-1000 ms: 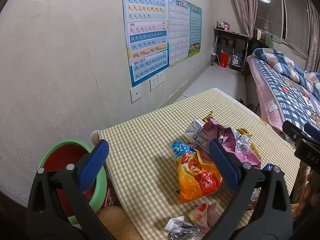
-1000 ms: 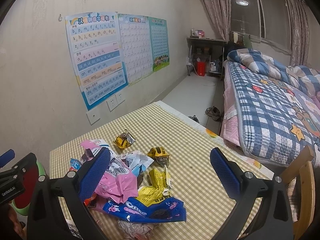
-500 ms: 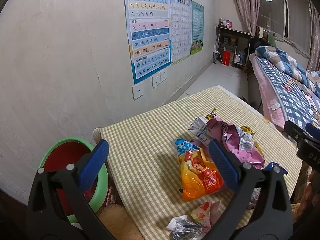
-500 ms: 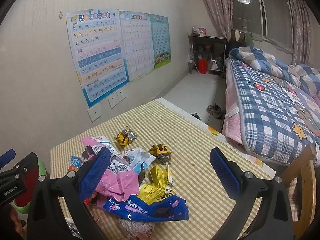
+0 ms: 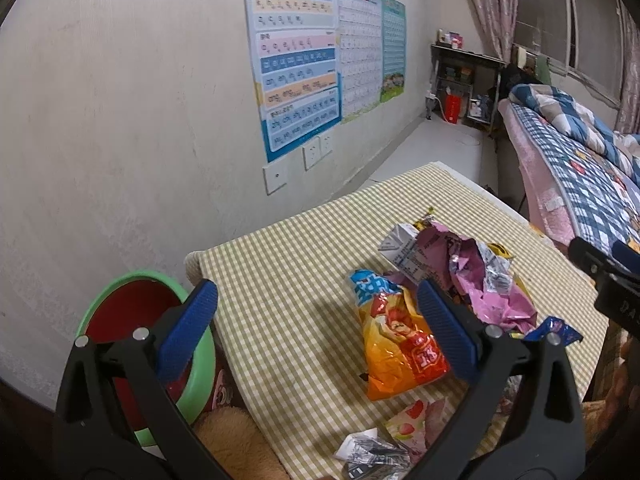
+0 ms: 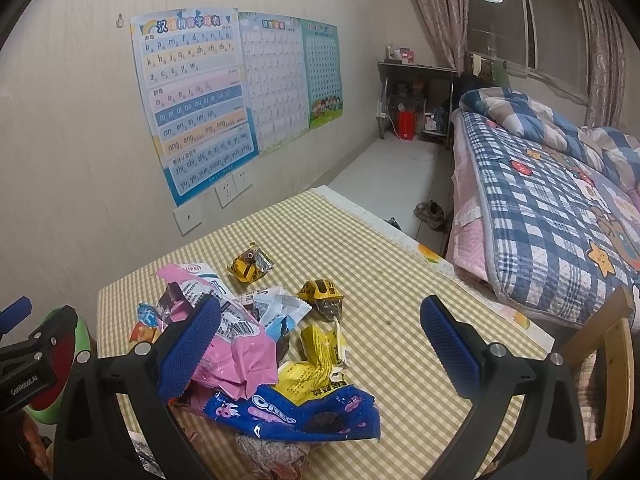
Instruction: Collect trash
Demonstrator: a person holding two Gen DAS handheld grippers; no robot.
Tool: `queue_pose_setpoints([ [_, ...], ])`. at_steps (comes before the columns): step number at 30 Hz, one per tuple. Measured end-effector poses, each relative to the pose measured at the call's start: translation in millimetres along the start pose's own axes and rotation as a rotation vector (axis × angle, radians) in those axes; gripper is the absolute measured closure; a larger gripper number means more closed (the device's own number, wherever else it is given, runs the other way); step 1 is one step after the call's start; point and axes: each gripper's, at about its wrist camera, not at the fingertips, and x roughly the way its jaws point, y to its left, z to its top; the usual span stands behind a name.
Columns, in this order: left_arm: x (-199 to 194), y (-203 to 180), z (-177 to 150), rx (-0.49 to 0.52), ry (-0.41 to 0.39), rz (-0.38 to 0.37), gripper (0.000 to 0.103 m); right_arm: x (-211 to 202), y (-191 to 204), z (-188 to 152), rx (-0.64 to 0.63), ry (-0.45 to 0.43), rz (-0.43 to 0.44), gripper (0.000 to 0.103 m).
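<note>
Two grippers, left gripper and right gripper, gape wide and empty above crinkled foil wrappers on the checked tablecloth; a round green-rimmed bin sits lower left.

Two fisheye wrist views over one checked table, both facing the poster wall and the far window.

The left view looks from the table's near left corner, close above the checked cloth, with the green basin at lower left. The right view sits further right, bed filling its right side. Both share the pink wrapper, the wall poster, and each other's gripper at the frame edge.
</note>
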Motion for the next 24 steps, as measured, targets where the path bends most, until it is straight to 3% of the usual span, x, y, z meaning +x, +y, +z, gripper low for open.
queue_pose_setpoints([
  [6,7.9,-9.5,-8.6,0.056,0.037,-0.077,0.005,5.1,-1.1,-0.7,-0.005,0.021,0.006,0.007],
  [10,2.2,-14.8,-18.3,0.081,-0.098,-0.040,0.005,8.4,-8.7,3.6,-0.014,0.039,0.019,0.007],
  [12,5.4,-14.4,-20.2,0.073,-0.113,-0.030,0.005,9.9,-15.7,6.2,-0.010,0.046,0.023,0.007],
  [14,16.4,-16.2,-21.9,0.076,-0.067,-0.010,0.005,12.5,-20.7,6.9,-0.002,0.054,0.025,0.007],
  [17,36.3,-24.6,-24.2,0.131,0.050,-0.055,0.005,17.4,-23.4,7.3,0.006,0.073,0.049,0.007],
  [20,56.6,-33.6,-27.9,0.145,0.162,-0.141,0.005,25.5,-20.8,8.3,0.009,0.102,0.146,0.007],
  [24,80.1,-39.1,-31.8,0.149,0.232,-0.159,0.005,36.4,-10.1,14.3,-0.012,0.136,0.260,0.007],
])
